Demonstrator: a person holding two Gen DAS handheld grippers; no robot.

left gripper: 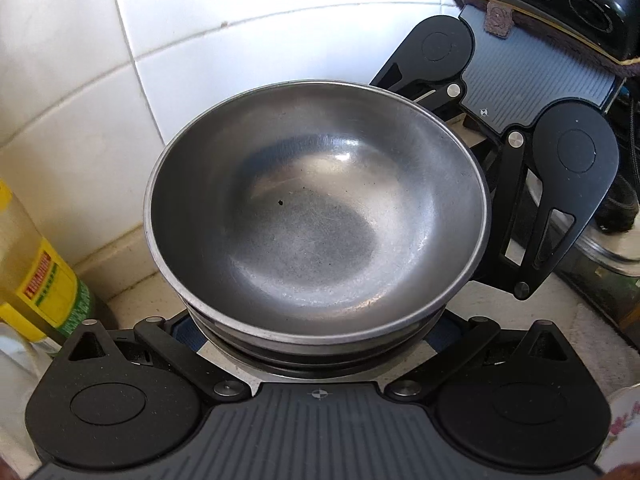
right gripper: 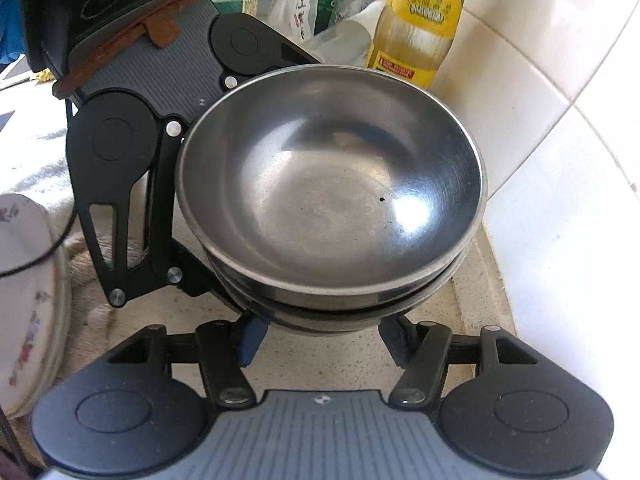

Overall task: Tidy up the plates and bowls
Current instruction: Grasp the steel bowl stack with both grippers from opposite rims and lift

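A stack of steel bowls (left gripper: 316, 208) (right gripper: 332, 184) stands on the speckled counter in a tiled corner, and the top bowl sits slightly tilted. My left gripper (left gripper: 316, 336) has its jaws spread wide, and its fingers run under the rim against the lower bowl's sides. It also shows in the right wrist view as the left gripper (right gripper: 208, 184). My right gripper (right gripper: 324, 336) closes on the base of the lowest bowl from a side at right angles to the left one. Its blue pad (right gripper: 252, 340) touches that base, and the right gripper (left gripper: 452, 184) also shows in the left wrist view. All fingertips are hidden under the bowls.
White tiled walls (left gripper: 100, 100) close in behind the stack. A yellow oil bottle (right gripper: 420, 24) and jars stand in the corner. Floral plates (right gripper: 28, 300) lie on a cloth to the left in the right wrist view. A metal pot (left gripper: 600, 264) sits behind the right gripper.
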